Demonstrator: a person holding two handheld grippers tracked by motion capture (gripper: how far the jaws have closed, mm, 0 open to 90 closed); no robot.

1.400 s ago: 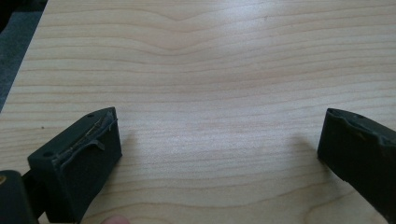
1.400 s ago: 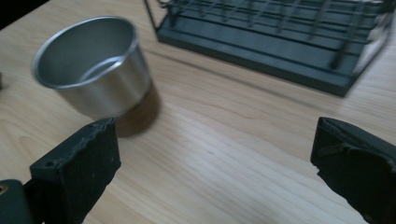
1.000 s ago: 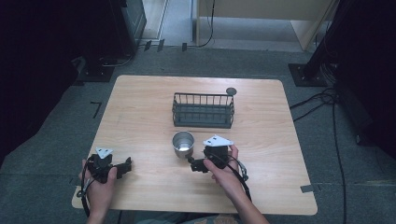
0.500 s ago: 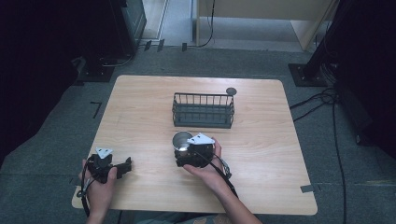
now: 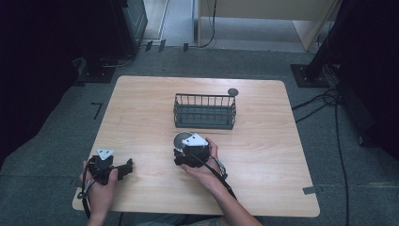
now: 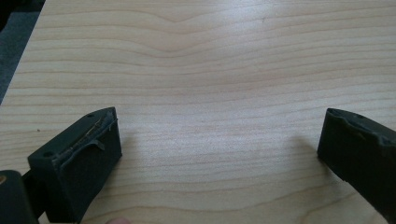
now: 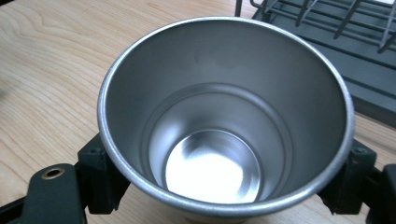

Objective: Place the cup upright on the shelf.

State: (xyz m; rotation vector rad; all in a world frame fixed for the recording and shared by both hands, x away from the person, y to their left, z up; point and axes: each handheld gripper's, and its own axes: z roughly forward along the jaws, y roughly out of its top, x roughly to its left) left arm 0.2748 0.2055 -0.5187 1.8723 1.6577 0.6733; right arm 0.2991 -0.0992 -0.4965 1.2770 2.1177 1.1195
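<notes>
**Steel cup between the right gripper's jaws, left gripper resting wide**

On the wooden table (image 5: 141,108) a steel cup (image 7: 224,121) stands upright near the middle, just in front of a dark wire basket (image 5: 205,111). The right gripper (image 5: 190,153) sits at the cup, held by the person's right hand (image 5: 207,162). In the right gripper view the cup's wide rim lies between the two black jaws, one at each side of its wall and right against it; whether they press on it or only bracket it cannot be told. The cup is empty, its bright bottom showing. The basket lies just beyond the cup, at the upper right of that view.

A small dark round disc (image 5: 232,92) lies on the table by the basket's far right corner.

The left gripper (image 5: 113,167) is near the table's front left corner, held by the left hand (image 5: 101,188). In the left gripper view its jaws stand wide apart with bare wood between them.
</notes>
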